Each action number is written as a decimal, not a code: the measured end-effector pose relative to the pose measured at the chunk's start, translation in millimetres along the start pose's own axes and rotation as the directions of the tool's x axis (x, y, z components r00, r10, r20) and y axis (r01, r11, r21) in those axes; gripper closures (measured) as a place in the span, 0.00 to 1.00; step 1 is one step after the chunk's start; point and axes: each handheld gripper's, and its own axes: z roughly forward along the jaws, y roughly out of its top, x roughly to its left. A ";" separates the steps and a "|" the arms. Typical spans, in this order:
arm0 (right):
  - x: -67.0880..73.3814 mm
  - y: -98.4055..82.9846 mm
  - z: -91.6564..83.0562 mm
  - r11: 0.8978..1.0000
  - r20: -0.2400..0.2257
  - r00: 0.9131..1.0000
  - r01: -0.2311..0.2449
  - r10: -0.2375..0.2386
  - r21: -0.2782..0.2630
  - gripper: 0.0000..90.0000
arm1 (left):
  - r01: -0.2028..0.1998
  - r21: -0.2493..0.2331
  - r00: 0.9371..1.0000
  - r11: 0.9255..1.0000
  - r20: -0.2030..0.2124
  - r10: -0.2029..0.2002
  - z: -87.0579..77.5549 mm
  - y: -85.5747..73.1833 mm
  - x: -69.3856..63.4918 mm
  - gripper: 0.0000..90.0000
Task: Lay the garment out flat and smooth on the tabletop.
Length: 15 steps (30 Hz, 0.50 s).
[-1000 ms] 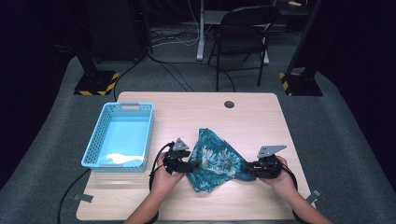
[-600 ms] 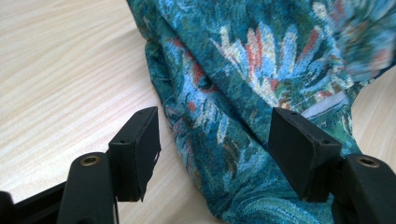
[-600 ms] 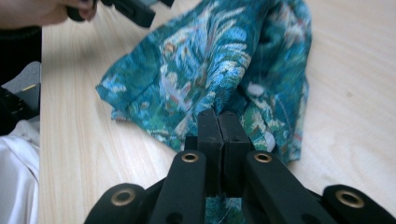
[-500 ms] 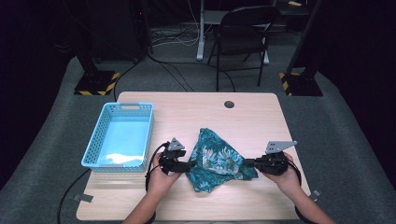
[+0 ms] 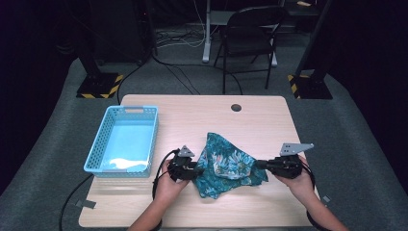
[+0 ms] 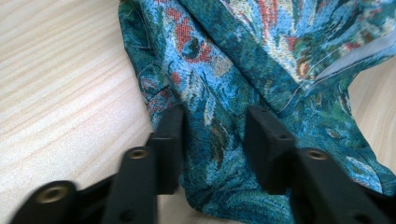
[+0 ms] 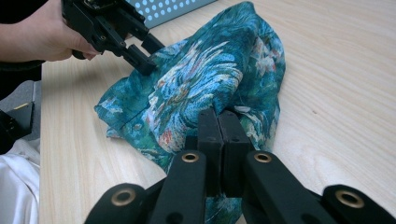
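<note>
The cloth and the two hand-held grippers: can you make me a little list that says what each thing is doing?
cloth: teal, flowery cloth, crumpled on the table
left hand-held gripper: jaws apart with a fold of cloth between them; they have just been closing
right hand-held gripper: jaws pressed together on the cloth's edge
basket: blue basket to the left of the cloth, apart from it
chair: dark chair behind the table

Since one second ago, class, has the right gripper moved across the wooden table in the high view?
Yes. The right gripper, shut on the teal patterned cloth, has shifted rightward, nearer the wooden table's right edge and farther from the blue plastic basket.
</note>
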 end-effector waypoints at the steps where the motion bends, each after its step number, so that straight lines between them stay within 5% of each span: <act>1: -0.1 0.5 -1.5 1.000 0.001 1.000 0.001 -0.001 -0.005 0.99 | -0.005 0.003 1.000 1.000 0.002 0.005 -1.1 0.2 0.1 0.73; 7: 1.3 4.5 -12.8 1.000 0.007 1.000 0.011 -0.011 -0.029 0.99 | -0.025 -0.050 1.000 0.998 -0.001 0.025 -17.2 5.1 1.0 0.93; 15: -3.1 10.7 -25.4 0.998 0.023 1.000 0.003 -0.001 -0.069 1.00 | -0.038 -0.116 0.999 0.992 -0.025 0.035 -34.9 12.5 5.8 0.99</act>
